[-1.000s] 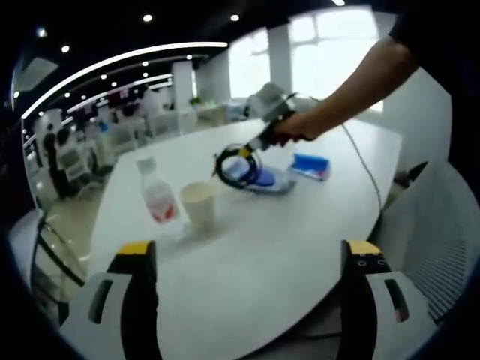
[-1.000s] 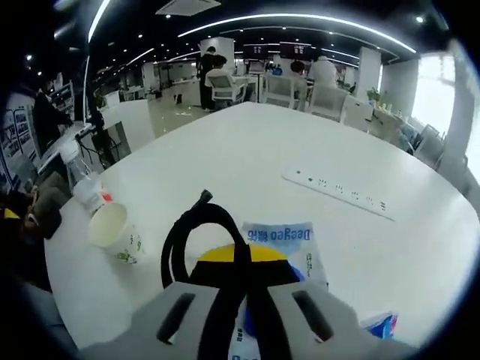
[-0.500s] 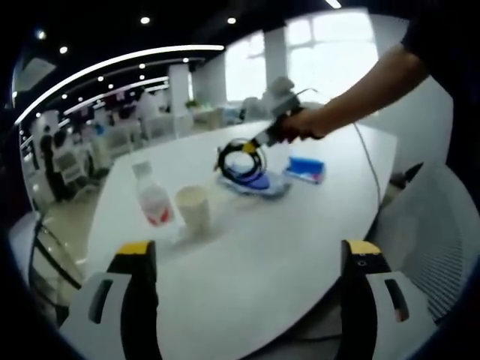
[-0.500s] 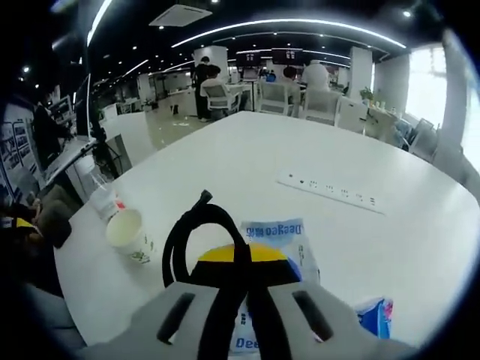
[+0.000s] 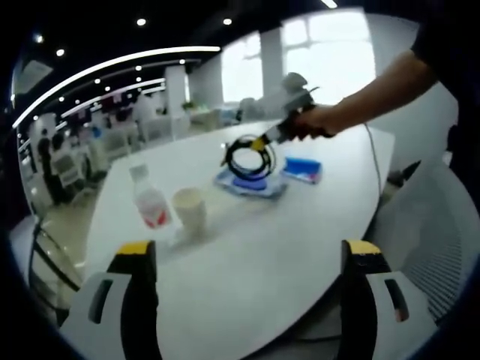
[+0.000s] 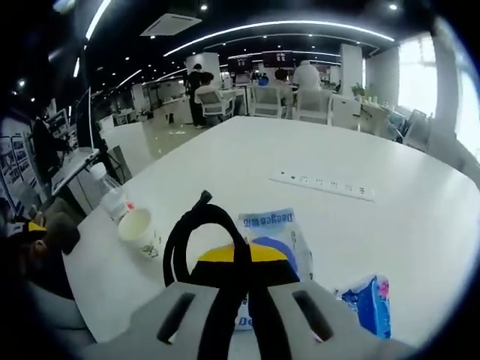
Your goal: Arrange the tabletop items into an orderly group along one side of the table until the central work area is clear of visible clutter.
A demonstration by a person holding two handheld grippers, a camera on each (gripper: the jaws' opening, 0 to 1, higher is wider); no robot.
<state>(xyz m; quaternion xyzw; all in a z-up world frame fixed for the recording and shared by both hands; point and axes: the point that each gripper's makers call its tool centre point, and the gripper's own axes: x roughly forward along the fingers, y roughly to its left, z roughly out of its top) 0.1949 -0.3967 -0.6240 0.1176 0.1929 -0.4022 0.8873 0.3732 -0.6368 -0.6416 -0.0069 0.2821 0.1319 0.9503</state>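
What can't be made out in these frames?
- Bottle label print: too small and blurred in the left gripper view.
- Blue-and-white pouch: its near end is hidden behind the right gripper and coiled black cable.
- Blue packet: cut off by the right gripper view's edge.

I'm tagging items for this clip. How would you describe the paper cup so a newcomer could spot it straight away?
Start at the big white table and look toward its edge nearest the left gripper. There the paper cup stands upright beside a plastic bottle. It is the open-topped, pale one; the bottle is capped, clear and has a red label.
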